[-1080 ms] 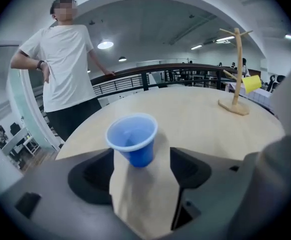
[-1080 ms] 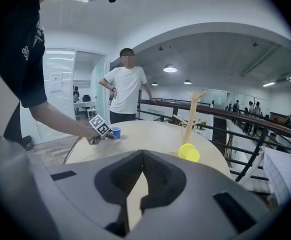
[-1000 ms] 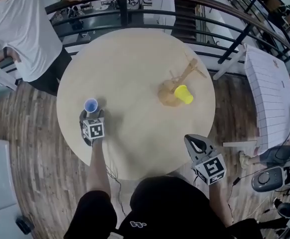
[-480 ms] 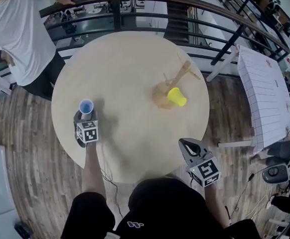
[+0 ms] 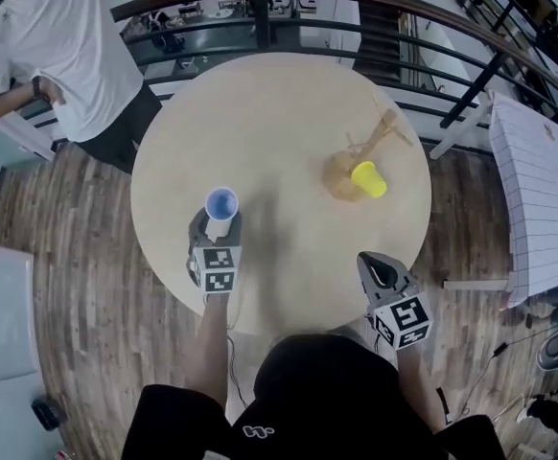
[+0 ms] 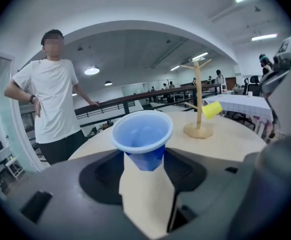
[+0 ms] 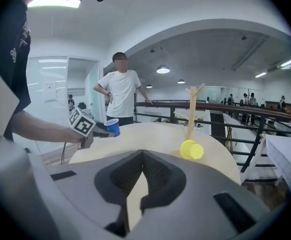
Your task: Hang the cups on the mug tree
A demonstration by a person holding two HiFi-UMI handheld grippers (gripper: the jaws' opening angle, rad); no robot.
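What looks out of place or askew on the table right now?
Nothing stands out. The yellow cup hangs on the mug tree; the left tongs, having just been closing, hold the blue cup upright.

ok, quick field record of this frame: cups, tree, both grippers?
left gripper: jaws just closed on blue plastic cup, held over round wooden table
right gripper: jaws shut, empty, by near table edge
yellow plastic cup: hung on wooden mug tree, lower peg
wooden mug tree: upright, table's right side
pending: blue plastic cup unhung
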